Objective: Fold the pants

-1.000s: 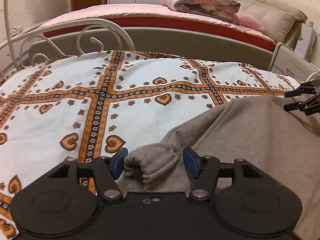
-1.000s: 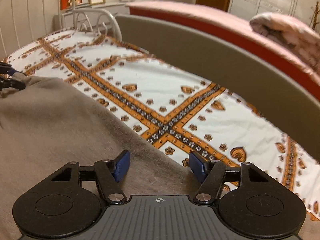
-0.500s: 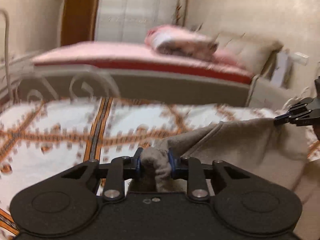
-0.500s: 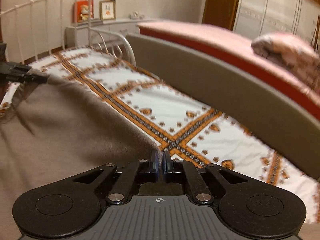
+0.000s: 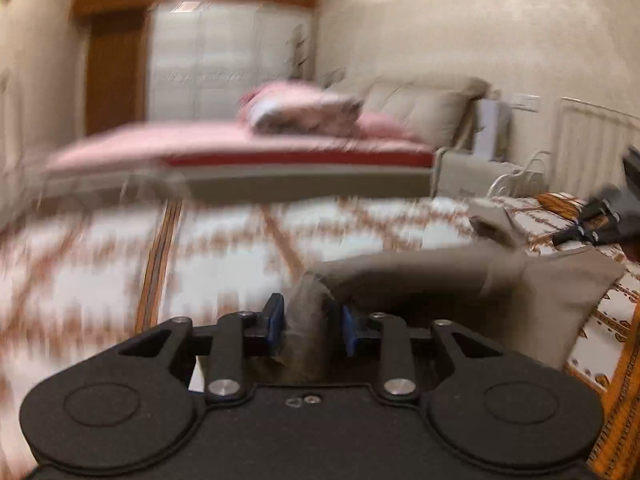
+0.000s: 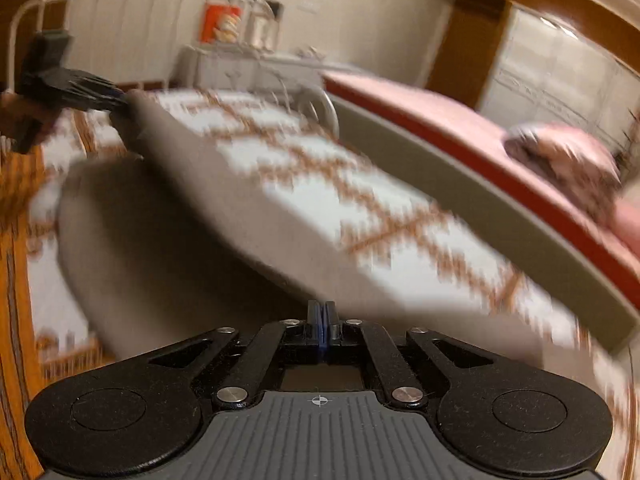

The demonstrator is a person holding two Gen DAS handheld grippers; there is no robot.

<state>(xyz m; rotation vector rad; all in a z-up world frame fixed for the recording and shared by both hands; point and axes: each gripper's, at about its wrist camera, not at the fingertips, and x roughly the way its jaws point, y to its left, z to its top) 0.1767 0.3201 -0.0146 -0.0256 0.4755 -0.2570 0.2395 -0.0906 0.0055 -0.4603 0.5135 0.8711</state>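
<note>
Holding gray pants (image 5: 460,280) aloft over the patterned bed (image 5: 220,248), left gripper (image 5: 308,322) & right gripper (image 6: 323,316) each pinched an edge; fold apparently begun, not yet laid down.

No text, label or number is legible in either view.

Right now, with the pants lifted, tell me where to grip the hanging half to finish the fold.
Grip the free lower corner of the pants, coming from the right side. The left gripper and right gripper already pinch the raised top edge, so the cloth drapes toward the bedspread. That corner hangs clear, though blur hides details.
</note>
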